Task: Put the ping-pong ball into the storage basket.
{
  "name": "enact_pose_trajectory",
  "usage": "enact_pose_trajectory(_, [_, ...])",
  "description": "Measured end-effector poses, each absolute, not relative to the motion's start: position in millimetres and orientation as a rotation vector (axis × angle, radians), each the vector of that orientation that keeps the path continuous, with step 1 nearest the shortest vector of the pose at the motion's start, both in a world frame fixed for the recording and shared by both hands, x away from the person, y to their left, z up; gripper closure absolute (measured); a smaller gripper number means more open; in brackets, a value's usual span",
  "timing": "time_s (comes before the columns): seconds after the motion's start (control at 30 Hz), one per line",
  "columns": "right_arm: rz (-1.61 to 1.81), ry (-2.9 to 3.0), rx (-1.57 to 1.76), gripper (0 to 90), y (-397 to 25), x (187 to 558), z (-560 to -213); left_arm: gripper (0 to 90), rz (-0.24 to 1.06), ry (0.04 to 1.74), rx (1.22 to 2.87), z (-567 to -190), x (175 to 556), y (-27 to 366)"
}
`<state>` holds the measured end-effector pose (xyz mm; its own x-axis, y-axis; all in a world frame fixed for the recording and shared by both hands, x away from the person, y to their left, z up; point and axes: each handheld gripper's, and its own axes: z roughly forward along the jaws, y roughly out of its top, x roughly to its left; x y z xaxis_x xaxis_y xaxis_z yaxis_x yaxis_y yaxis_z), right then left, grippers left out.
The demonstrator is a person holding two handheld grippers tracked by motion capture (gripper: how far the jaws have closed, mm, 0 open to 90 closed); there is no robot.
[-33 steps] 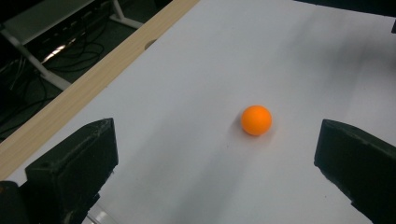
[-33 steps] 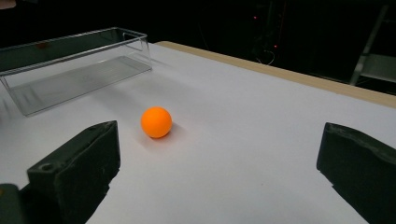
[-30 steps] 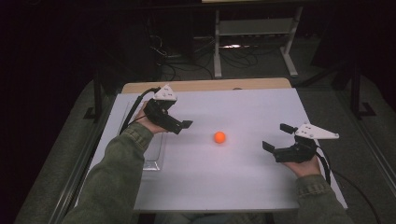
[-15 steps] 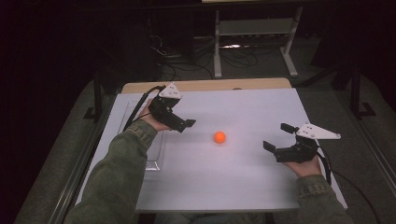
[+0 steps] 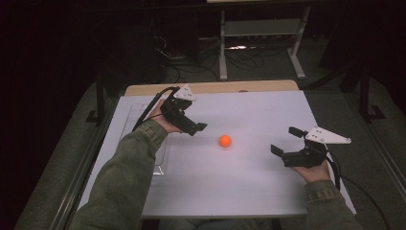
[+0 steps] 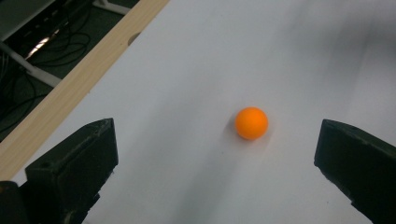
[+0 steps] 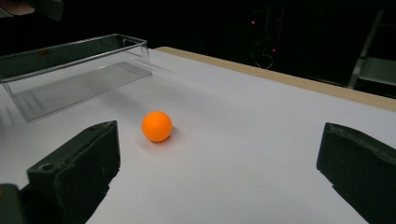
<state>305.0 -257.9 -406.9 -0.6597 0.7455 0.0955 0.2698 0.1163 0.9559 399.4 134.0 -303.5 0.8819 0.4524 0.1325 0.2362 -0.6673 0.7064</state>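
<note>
Since a second ago the left gripper (image 5: 195, 125) has edged rightward toward the orange ball (image 5: 225, 141), while the right gripper (image 5: 287, 143) has barely shifted. Both sets of fingers stand wide apart and hold nothing. A clear plastic box (image 7: 74, 70) sits at the left of the white bench (image 5: 239, 191), partly covered by the green sleeve (image 5: 119, 182) in the high view. The ball lies near the middle of the bench, between the two grippers and touching neither. A wooden strip (image 5: 215, 87) runs along the far edge. Beyond it the room is dark; cables and a metal stand (image 5: 258, 33) are only faintly visible.
</note>
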Motion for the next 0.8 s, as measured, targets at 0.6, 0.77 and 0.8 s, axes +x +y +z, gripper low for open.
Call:
enact_pose_trajectory(0.6, [1.587,1.992,0.976,0.0,-259,304,-406,0.0,0.348,0.442,2.388,-312,408,104])
enact_pose_trajectory(0.77, [1.590,1.993,0.976,0.0,-259,303,-406,0.0,0.334,0.438,2.410,-317,411,100])
enact_pose_trajectory(0.8, [1.590,1.993,0.975,0.0,-259,304,-406,0.0,0.330,0.440,2.410,-318,411,100])
